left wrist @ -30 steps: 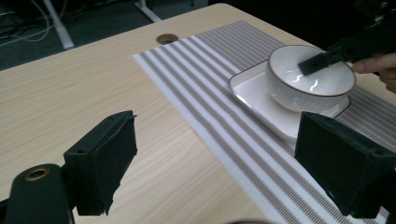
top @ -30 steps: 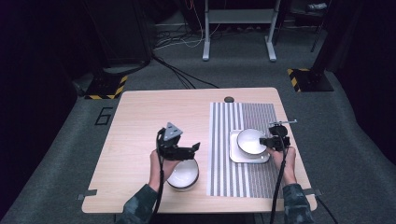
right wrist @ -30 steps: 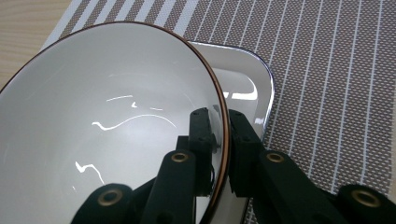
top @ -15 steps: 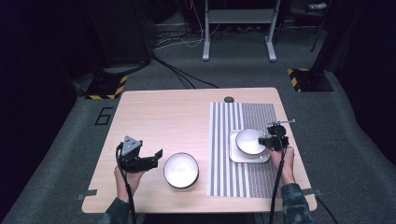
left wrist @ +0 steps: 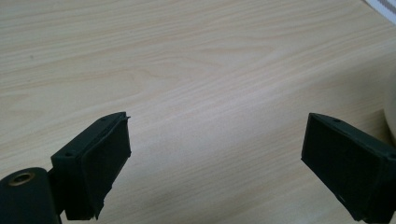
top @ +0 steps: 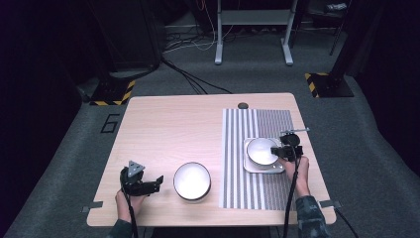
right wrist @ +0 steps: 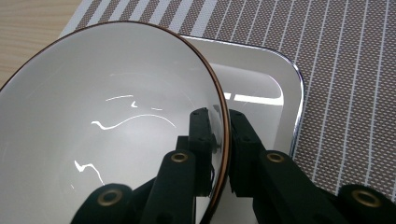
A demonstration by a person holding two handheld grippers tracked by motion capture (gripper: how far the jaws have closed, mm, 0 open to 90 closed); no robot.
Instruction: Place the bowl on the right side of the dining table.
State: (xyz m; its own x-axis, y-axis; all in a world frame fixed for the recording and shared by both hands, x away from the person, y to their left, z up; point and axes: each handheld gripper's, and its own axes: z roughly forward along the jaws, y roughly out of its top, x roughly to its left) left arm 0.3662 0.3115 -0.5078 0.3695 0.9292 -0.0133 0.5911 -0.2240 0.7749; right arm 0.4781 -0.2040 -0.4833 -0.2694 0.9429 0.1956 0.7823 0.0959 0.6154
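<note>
My left gripper (top: 157,182) has swung to the table's 7 o'clock, its jaws just opening, nothing between them; my right gripper (right wrist: 223,140) is pinching the rim of the stiff, slippery, breakable bowl (right wrist: 112,121).

Striped mat (top: 257,148) on wooden table (top: 168,134)

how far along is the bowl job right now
One bowl already sits free on the bare table, with the open left gripper beside it, holding nothing. In hand: the right gripper is clamped on the rim of the second bowl over the square plate on the striped mat. Left, probably: releasing that bowl.
</note>
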